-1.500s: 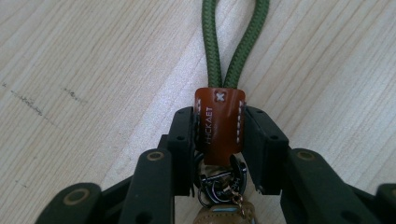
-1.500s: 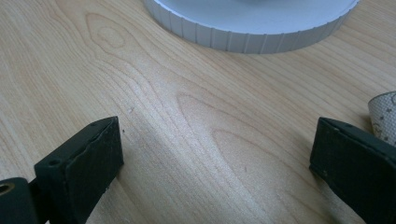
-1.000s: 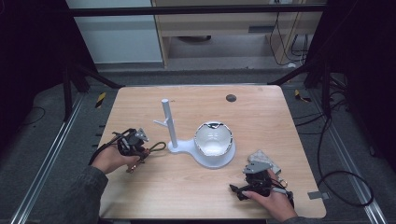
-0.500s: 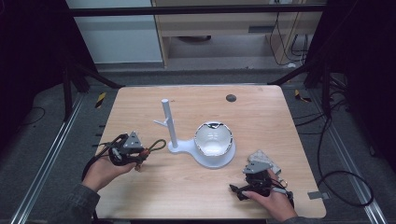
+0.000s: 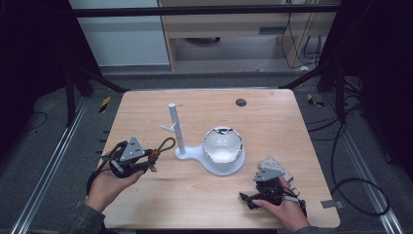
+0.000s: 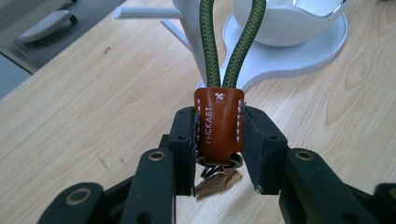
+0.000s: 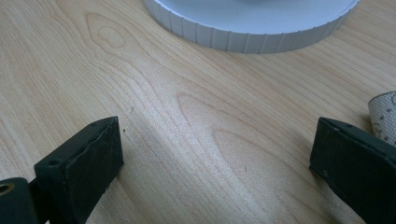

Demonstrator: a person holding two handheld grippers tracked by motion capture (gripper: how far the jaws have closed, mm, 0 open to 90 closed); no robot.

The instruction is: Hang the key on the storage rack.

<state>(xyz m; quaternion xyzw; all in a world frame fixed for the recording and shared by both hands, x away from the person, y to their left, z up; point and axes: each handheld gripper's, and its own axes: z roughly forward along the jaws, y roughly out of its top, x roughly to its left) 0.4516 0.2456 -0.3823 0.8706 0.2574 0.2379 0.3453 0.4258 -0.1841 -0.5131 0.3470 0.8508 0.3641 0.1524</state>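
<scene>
My left tongs (image 6: pixel 218 140) pinch the brown leather tab (image 6: pixel 219 125) of a keychain, one black pad pressed to each side of it, with the green cord loop (image 6: pixel 229 42) rising from the tab's top and small metal keys (image 6: pixel 217 179) hanging below, clear of the wooden surface (image 6: pixel 84 107). In the high view the left tongs (image 5: pixel 152 159) are held above the surface's left half, the cord loop (image 5: pixel 164 144) pointing toward the white stand (image 5: pixel 176 130), an upright post with short side pegs on a flat base. The loop lies just beside the post and not on a peg. A white bowl (image 5: pixel 222 145) sits on the round part of that same base, to the right of the post.

My right tongs (image 7: pixel 215 154) are spread wide with nothing but bare wood between them, resting low near the base's ribbed edge (image 7: pixel 252 39). In the high view they (image 5: pixel 248 197) lie at the surface's near right corner, well apart from the keychain.
</scene>
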